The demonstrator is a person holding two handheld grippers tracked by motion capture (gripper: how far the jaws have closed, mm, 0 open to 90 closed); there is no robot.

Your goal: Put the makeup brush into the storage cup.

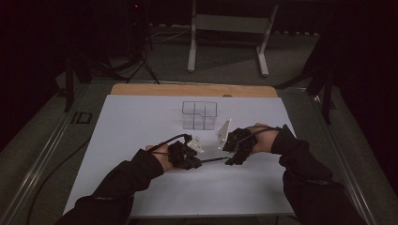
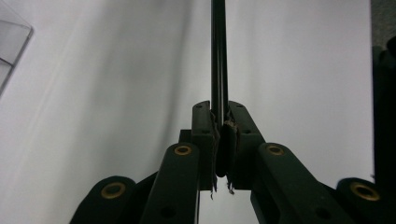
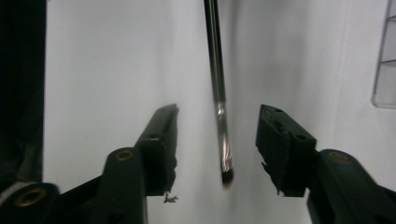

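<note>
A thin black brush point(image 1: 213, 160) lies level between the two grippers, just above the white mat point(image 1: 136, 126). My left gripper point(image 1: 187, 154) is shut on its handle; in the left gripper view the jaws point(image 2: 219, 112) pinch the dark rod point(image 2: 218, 56), which runs straight away from them. My right gripper point(image 1: 237, 149) stands open at the brush's other end. In the right gripper view the metal ferrule and small dark tip point(image 3: 226, 163) hang between the spread jaws point(image 3: 218, 112) without touching either one.
A clear compartment box point(image 1: 199, 115) stands on the mat beyond the grippers, also seen as a clear box corner point(image 2: 9, 42) and a clear box edge point(image 3: 385, 70). A wooden table edge point(image 1: 187, 89) borders the mat. A grey stand point(image 1: 230, 23) sits on the floor behind.
</note>
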